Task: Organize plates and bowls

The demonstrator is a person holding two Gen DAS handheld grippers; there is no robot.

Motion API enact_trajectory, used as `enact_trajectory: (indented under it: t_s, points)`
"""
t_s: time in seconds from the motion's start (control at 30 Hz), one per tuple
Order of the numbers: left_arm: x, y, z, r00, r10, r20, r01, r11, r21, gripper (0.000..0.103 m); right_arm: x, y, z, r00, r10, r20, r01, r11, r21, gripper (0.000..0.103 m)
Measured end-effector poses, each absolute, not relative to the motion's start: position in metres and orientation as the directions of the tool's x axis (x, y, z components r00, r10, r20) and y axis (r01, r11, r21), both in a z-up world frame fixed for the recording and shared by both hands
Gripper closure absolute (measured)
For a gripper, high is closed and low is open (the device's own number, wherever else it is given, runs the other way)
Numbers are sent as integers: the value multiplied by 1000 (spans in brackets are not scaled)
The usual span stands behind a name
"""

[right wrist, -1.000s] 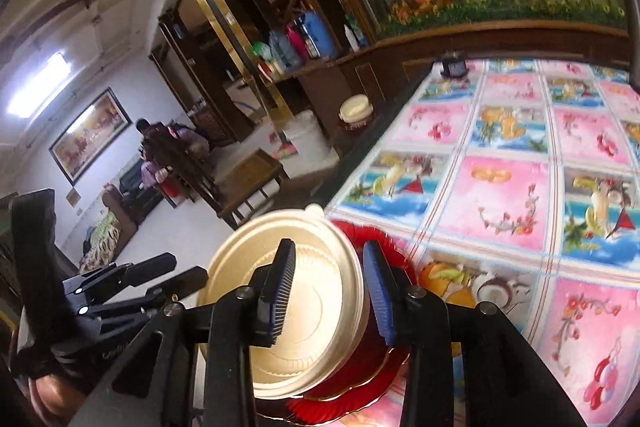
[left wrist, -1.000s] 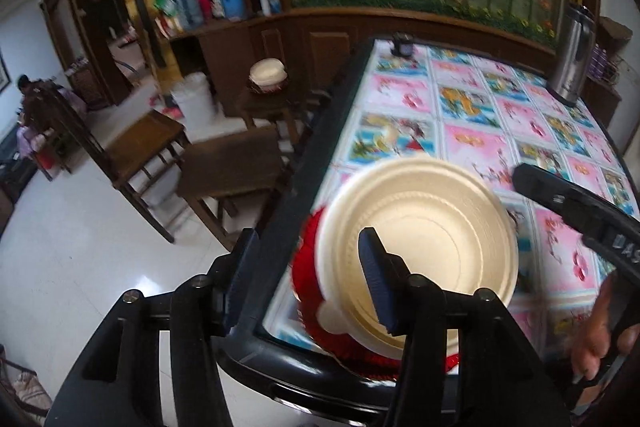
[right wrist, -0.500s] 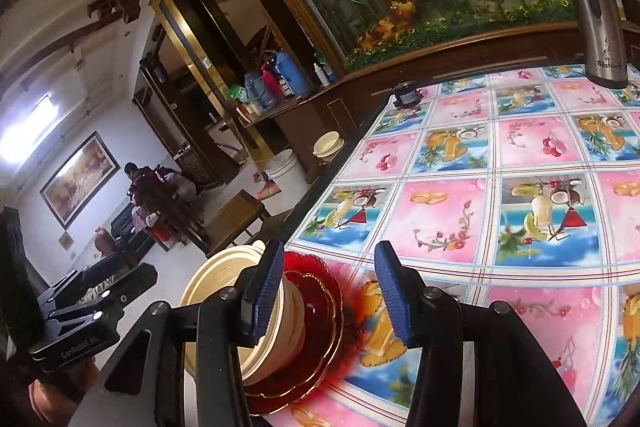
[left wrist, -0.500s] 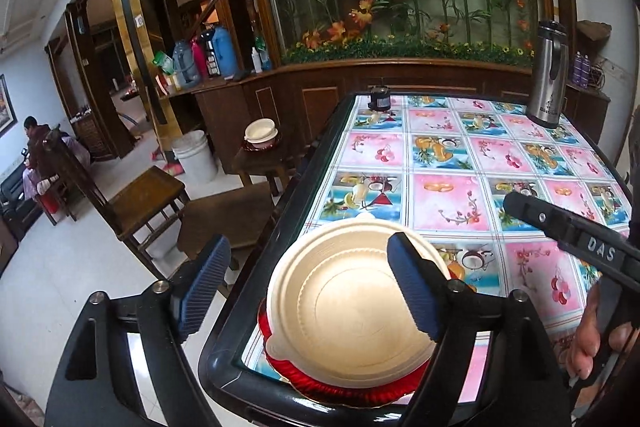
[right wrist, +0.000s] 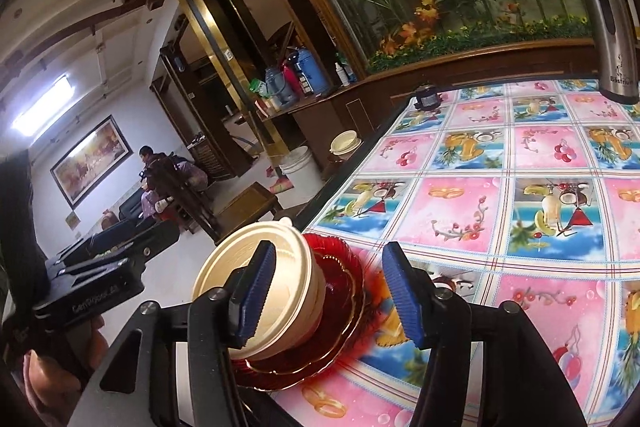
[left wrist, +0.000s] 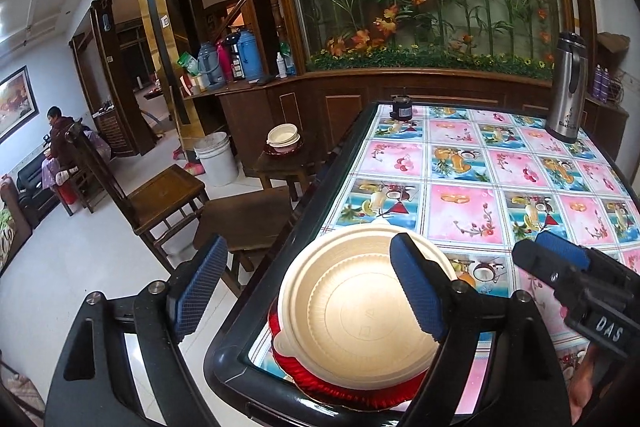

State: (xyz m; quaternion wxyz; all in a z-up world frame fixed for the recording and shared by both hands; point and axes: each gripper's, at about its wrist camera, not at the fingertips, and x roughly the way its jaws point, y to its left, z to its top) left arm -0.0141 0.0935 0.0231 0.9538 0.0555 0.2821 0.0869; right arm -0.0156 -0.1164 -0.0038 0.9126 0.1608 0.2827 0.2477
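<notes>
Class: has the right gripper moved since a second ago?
Yes. The right gripper has opened and backed away to the right of the bowls, which stand on the red plates.

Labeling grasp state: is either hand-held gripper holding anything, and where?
Nothing held. The left hand-held gripper and right hand-held gripper are both open, clear of the cream bowls on the red plates.

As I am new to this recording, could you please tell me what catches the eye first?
The cream bowl stands on red plates at the near left corner of the table's bright fruit-patterned cloth. Both grippers hang open around it, the left gripper and the right gripper. A steel flask stands far right.
</notes>
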Motion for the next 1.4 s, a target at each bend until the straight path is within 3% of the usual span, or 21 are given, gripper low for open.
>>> enact_trajectory:
  t_s: [0.73,1.4]
  points:
    - [-17,110,5,805,208,-555,-168,978,122,19,-32,-81,-6,692,567,-446,-438,822,365,34]
    - [-16,125,-9,789,274,-550,-224,962,158,19,-34,-73,-8,686,573,-449,-452,819,353,34]
